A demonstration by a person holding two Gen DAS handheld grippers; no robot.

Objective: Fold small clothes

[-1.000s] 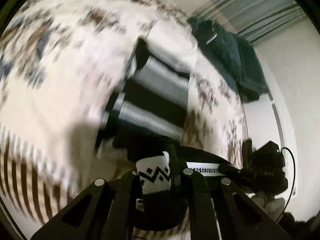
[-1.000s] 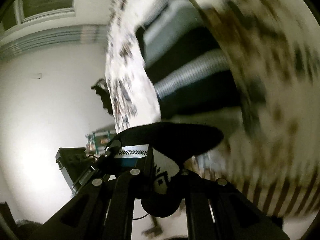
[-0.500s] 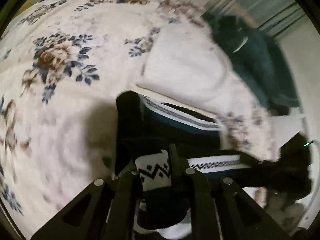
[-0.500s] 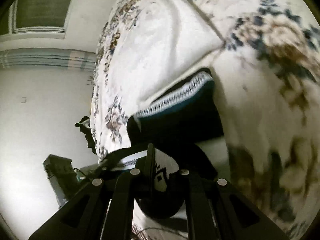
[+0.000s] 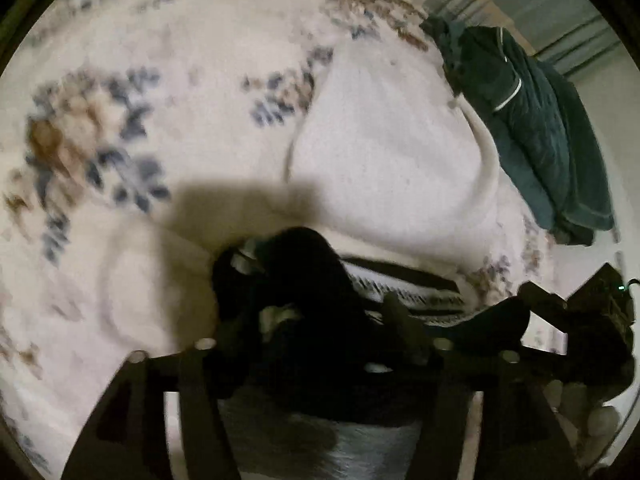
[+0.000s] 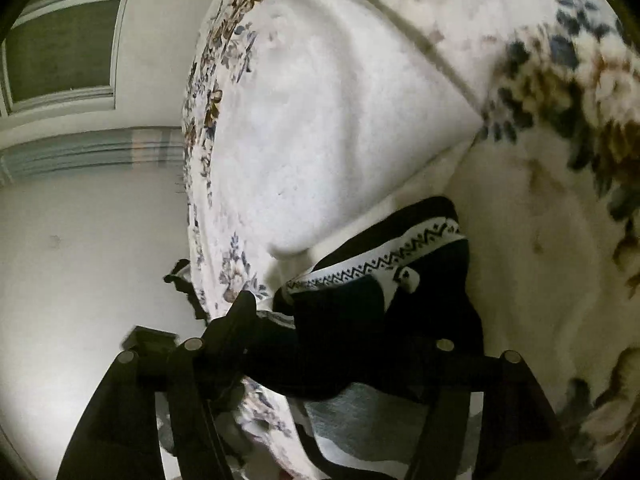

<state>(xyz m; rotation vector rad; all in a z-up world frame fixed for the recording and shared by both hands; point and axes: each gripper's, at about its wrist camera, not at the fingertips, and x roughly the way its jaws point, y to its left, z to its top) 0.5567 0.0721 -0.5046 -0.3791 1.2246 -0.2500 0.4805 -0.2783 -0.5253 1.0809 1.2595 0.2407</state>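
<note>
Left wrist view: floral cream bedspread covers the bed, blue-brown flower print at far left, blurred. Plain white folded cloth lies centre, on the bedspread. Near edge centre: the dark knit garment with white zigzag-patterned band, bunched on the bed, striped part running to the right. Left hand-held gripper has just been opening; fingers stand wide apart on either side of the garment, pads not pressing it. Dark green jacket is heaped at the far right bed edge, well apart from the garment. Right hand-held gripper's black body shows at the right edge.

Right wrist view: window and pale wall at left, bed edge running down the middle. White cloth is far centre, the garment's zigzag band just near of it. Right hand-held gripper has also just been opening; fingers spread wide, garment lying loose between them, not clamped. Flower print to the right.
</note>
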